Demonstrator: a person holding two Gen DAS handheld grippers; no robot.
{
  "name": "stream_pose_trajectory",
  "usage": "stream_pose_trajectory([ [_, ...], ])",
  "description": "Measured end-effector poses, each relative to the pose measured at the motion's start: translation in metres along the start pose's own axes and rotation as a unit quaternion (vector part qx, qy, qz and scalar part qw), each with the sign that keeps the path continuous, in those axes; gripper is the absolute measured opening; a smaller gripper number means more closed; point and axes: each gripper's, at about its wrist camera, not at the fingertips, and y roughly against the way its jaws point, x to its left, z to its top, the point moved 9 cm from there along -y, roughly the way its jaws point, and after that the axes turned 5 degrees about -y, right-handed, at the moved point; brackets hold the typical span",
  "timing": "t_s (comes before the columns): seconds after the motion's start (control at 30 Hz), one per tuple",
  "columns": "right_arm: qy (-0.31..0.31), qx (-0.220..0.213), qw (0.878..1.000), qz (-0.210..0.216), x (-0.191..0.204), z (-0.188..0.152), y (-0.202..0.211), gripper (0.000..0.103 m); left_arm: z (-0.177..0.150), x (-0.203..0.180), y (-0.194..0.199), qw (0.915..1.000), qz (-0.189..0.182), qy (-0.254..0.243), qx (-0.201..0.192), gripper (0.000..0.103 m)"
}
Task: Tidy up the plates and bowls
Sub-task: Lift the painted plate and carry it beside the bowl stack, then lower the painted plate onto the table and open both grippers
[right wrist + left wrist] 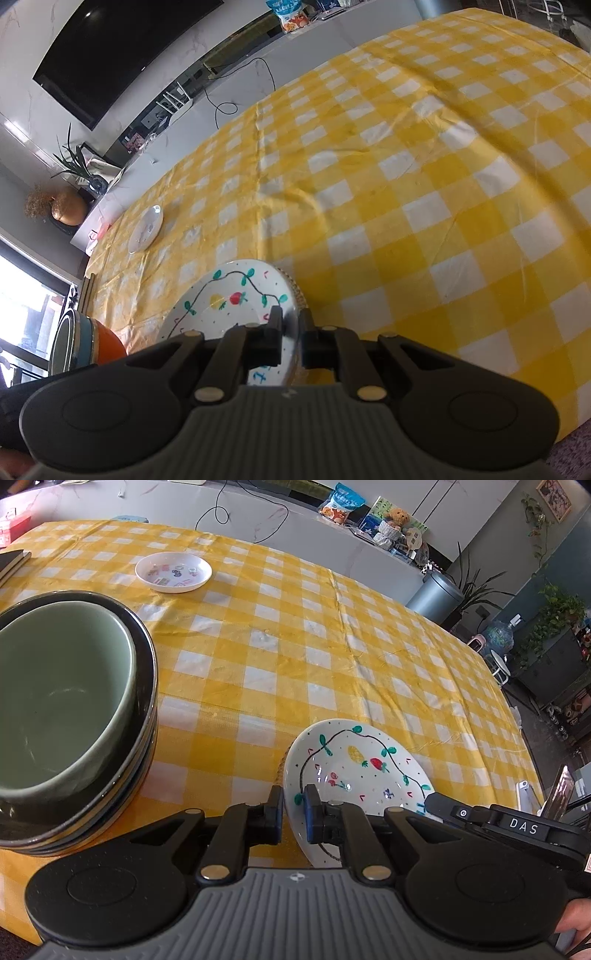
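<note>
While both tongs grip the same white round ceramic plate painted with fruit and a green-leafed vine (354, 764), that plate sits tilted above the bench covered in a yellow-and-white checked cloth (295, 657). The left tongs (294, 808) are clamped on its near rim, one finger on each face; the right tongs (290, 332) are clamped on the opposite rim in the same way. Plate motifs: one yellow pineapple, one red strawberry, small cherries, pink ticks, black dots.

To the left stands a stack of dark-rimmed bowls (146, 701); exact count cannot be told. A sage-green glazed bowl (62, 698) is nested in the top one, with nothing inside it.

One small white plate with printed pictures (173, 571) lies flat well apart, toward the far side of the bench. Plates counted: two.
</note>
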Motion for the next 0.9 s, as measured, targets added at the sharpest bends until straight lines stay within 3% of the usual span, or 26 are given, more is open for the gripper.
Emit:
stream_pose_trajectory([
  [0.5, 0.093, -0.024, 0.994, -0.052, 0.013, -0.006, -0.001, 0.008, -0.011, -0.004, -0.005, 0.9988, 0.036, -0.032, 0.011, 0.014],
  [0.9, 0.184, -0.048, 0.976, -0.102, 0.021, -0.014, -0.005, 0.006, -0.011, -0.012, -0.004, 0.9950, 0.065, -0.076, -0.001, 0.014],
])
